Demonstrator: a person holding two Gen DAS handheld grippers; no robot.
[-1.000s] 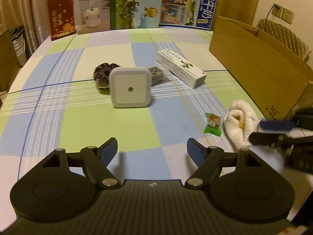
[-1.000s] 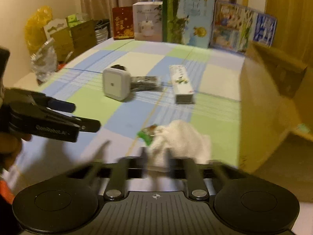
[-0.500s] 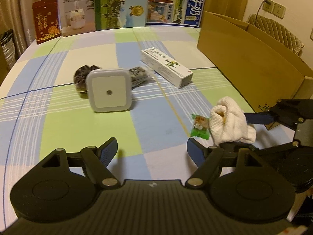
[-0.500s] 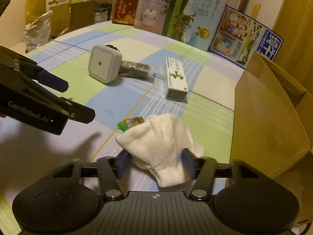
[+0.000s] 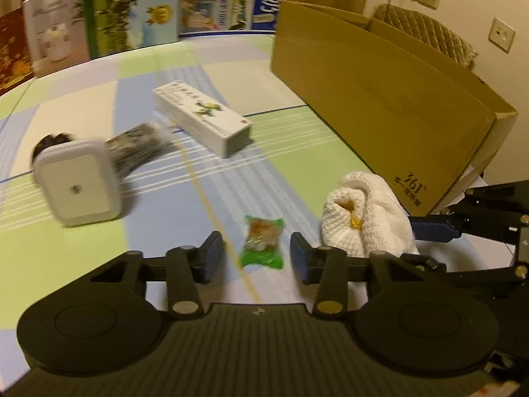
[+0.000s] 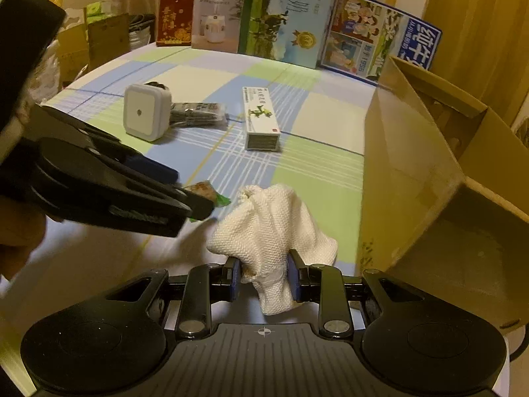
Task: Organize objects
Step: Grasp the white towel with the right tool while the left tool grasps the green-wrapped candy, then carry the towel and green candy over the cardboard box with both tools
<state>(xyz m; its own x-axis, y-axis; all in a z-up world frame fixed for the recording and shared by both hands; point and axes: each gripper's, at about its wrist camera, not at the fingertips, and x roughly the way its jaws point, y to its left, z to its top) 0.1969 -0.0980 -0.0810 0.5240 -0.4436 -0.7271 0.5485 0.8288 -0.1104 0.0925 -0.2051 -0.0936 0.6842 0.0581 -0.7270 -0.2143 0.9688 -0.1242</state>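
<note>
The right claw (image 6: 263, 279) grips the white cloth (image 6: 271, 228) near the bench's right edge, beside the cardboard box (image 6: 426, 152). The left claw (image 5: 253, 258) is open around the green candy (image 5: 263, 243); closing on it seems next.

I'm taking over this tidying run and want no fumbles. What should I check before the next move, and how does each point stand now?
1. Right tongs shut on the white cloth: ok, pinched between both pads.
2. Cloth lifted clear of the table: cannot tell.
3. Left tongs open: ok, pads apart.
4. Green candy packet lined up between the left pads: ok, it lies in the gap, not yet gripped.
5. Cardboard box open to take things: ok, flaps up on the right.
6. White carton and night light out of the way: ok, both lie farther back.
</note>
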